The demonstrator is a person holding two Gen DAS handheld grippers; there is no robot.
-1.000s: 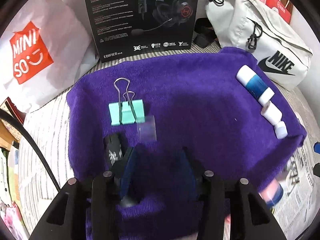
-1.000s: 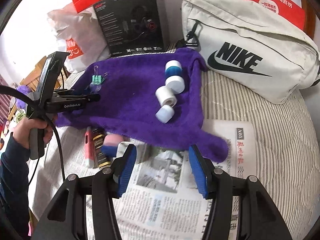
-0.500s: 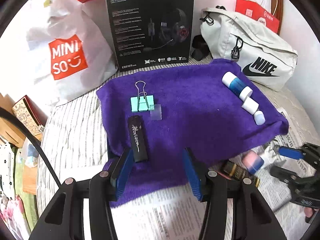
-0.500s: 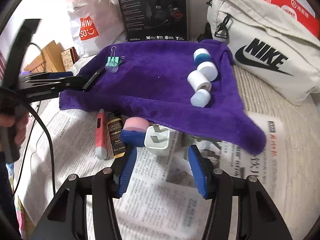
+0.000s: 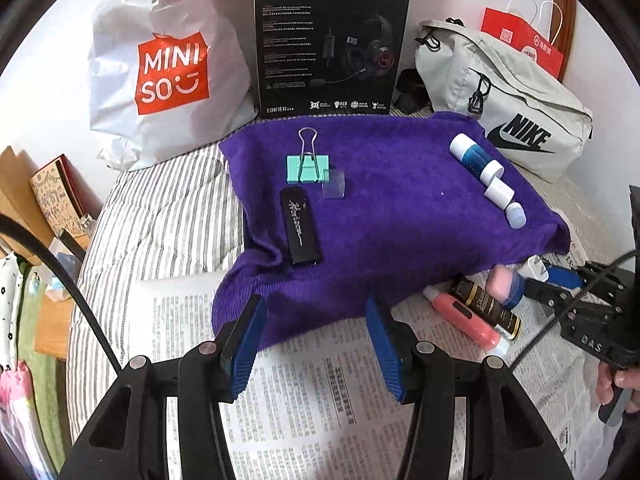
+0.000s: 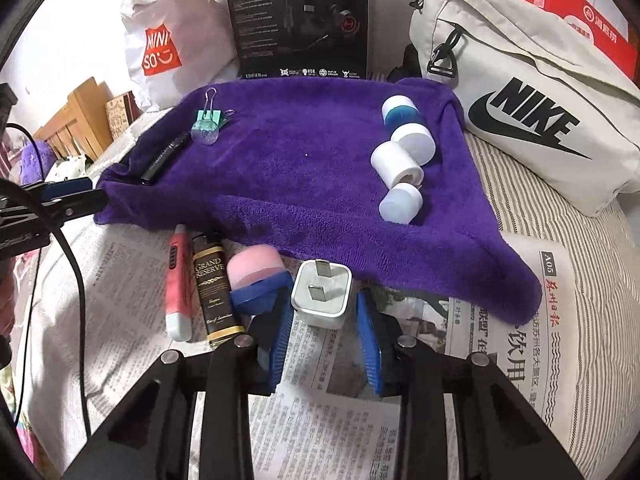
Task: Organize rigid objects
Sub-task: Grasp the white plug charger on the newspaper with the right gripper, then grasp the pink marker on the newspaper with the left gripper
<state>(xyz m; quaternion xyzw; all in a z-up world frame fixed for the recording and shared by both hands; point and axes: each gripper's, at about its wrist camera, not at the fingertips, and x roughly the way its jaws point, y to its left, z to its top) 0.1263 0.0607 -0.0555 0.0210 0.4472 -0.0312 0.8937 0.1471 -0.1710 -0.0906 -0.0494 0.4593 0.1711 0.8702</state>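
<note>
My right gripper is closing its jaws on a white charger plug that lies on the newspaper, with the blue pads against its sides. Beside it lie a pink-and-blue jar, a black "Grand Reserve" tube and a pink pen-like stick. The purple towel carries a black stick, a green binder clip, a clear cap and a row of a blue-white tube and two white caps. My left gripper hangs open over the towel's near edge, holding nothing.
Behind the towel stand a white Miniso bag, a black headset box and a grey Nike bag. Newspaper covers the striped bed in front. Wooden furniture lies at the left.
My left gripper pulled back from the black stick, which stays on the towel. My right gripper came down over the white charger and its jaws narrowed around it.
</note>
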